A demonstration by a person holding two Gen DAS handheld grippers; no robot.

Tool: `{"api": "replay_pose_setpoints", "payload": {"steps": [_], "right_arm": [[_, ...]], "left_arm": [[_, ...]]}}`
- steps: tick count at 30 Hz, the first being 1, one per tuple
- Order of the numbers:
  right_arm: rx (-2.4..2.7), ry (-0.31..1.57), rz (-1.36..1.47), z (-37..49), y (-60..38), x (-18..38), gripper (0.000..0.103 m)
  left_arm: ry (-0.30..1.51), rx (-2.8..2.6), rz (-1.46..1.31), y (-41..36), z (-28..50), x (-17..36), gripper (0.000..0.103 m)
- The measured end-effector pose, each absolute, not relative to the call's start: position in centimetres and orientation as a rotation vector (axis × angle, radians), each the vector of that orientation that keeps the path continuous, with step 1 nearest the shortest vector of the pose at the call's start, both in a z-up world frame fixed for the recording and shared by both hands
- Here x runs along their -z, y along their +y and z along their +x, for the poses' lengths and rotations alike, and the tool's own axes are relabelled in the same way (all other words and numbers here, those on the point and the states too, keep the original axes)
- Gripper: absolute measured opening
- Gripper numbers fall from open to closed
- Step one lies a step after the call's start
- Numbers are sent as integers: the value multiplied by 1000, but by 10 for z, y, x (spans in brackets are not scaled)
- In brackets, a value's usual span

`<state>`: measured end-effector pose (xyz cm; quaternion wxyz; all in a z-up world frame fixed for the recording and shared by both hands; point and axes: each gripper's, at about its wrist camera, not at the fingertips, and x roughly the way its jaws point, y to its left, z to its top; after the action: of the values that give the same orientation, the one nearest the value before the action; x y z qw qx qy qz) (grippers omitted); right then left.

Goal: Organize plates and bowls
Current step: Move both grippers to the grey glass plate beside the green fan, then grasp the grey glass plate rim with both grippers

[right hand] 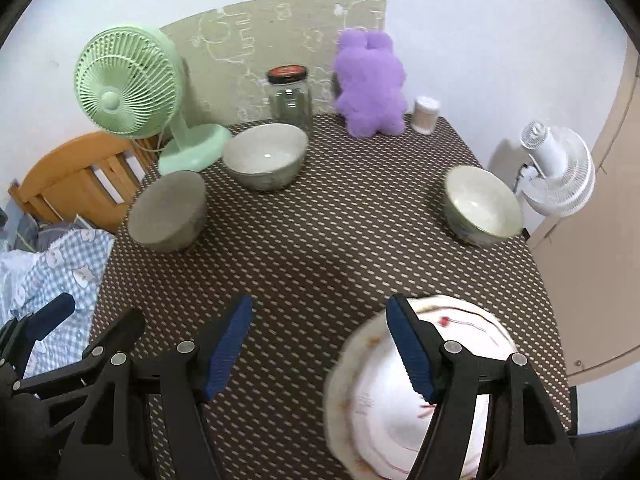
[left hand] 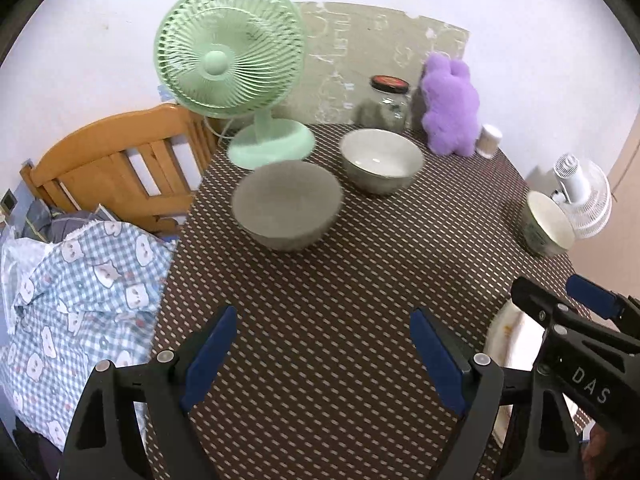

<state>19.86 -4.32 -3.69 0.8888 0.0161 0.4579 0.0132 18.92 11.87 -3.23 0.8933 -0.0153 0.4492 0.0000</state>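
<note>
Three bowls and one plate (right hand: 420, 392) stand on the dotted table (right hand: 340, 248), and we hold nothing yet. Our left gripper (left hand: 324, 356) has its fingers spread wide over bare cloth, and our right gripper (right hand: 320, 344) is also spread, with nothing between the pads.

We judge that the task is at its beginning: nothing is stacked, and we must choose the first piece. The plate lies at the near right edge of the table, under the right finger (right hand: 412, 356) of the right gripper; whether that finger touches the plate, we cannot tell. The grey bowl (left hand: 286, 204) sits ahead of the left gripper, well apart from its fingers, close to the foot of the green fan (left hand: 240, 92). The white-lined bowl (left hand: 380, 160) is behind it, near the jar (right hand: 290, 96) and the purple plush (right hand: 370, 88). The third bowl (right hand: 482, 204) stands alone at the far right side, near the white fan (right hand: 560, 172).

For the next move the left gripper needs to go forward and lower, so that one finger goes inside the rim of the grey bowl and one outside. The green fan is close there, so the approach calls for care
</note>
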Motion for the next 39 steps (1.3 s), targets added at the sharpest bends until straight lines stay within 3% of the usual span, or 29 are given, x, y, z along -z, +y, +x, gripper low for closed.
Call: {"api": "replay_pose_setpoints", "payload": {"steps": [20, 24, 29, 34, 39], "right_arm": [[-84, 915, 44, 292, 46, 56, 73], [-82, 919, 38, 312, 56, 67, 72], [-85, 947, 43, 334, 66, 84, 62], [-88, 973, 51, 351, 75, 102, 53], [-94, 1005, 53, 365, 83, 118, 44]], "left_arm": [[947, -48, 17, 185, 282, 60, 77], [953, -50, -4, 194, 300, 72, 69], [976, -42, -20, 196, 319, 89, 62], [1004, -39, -16, 198, 332, 106, 49], [1025, -65, -22, 204, 344, 119, 45]]}}
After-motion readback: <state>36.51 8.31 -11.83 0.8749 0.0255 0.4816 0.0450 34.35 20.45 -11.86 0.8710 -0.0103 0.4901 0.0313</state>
